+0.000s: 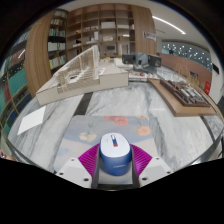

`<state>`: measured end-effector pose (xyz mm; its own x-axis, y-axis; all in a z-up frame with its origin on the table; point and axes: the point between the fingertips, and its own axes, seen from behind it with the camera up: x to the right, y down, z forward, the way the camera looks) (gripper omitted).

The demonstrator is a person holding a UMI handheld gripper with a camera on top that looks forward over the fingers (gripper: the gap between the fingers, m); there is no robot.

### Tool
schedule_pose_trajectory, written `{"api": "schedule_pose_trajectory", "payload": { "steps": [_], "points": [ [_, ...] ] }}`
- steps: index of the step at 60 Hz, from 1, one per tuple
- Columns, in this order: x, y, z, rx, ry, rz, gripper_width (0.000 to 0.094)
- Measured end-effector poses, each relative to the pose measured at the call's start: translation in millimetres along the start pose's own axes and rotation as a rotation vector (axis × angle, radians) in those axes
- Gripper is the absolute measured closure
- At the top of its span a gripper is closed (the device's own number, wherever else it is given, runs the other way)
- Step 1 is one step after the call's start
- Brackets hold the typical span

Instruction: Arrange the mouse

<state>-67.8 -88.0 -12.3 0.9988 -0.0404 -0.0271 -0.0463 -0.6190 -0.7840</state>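
Observation:
A blue and white computer mouse sits between my gripper's two fingers, and the magenta pads press on both its sides. The mouse's white top with a small grey wheel points away from me. Below and ahead of it lies a light grey mouse mat with small coloured pictures on it, on a marbled white table. I cannot tell whether the mouse rests on the mat or is lifted above it.
A pale wooden architectural model stands on the table beyond the mat, to the left. Another wooden model lies to the right. Tall bookshelves fill the back wall.

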Motion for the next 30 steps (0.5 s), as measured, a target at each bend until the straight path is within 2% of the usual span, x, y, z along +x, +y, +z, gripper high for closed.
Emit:
{"api": "schedule_pose_trajectory", "payload": {
  "steps": [5,6,7,8,9,11,12,15,16,17,19,30],
  "points": [
    [1.7,0.9,3.2,0.003,0.009,-0.009,0.0427],
    [1.5,1.6,3.4,-0.002,0.007,-0.011,0.0350],
    [1.0,2.6,3.5,-0.010,0.002,-0.014,0.0385],
    [0.4,3.5,3.1,-0.019,-0.004,-0.018,0.0312],
    [-0.3,4.1,2.4,-0.028,-0.011,-0.022,0.0352],
    [-4.1,4.5,1.0,-0.047,-0.030,-0.023,0.0304],
    [-4.7,4.8,-0.8,-0.054,-0.041,-0.019,0.0197],
    [-5.6,3.4,-8.0,-0.058,-0.063,-0.010,0.0051],
    [-5.3,2.0,-11.4,-0.054,-0.069,-0.010,0.0035],
    [-4.3,0.4,-15.1,-0.047,-0.074,-0.011,0.0084],
    [-3.9,-1.1,-25.6,-0.041,-0.088,-0.019,0.0098],
    [24.4,11.5,-86.5,-0.028,-0.135,0.009,0.0097]
  ]
}}
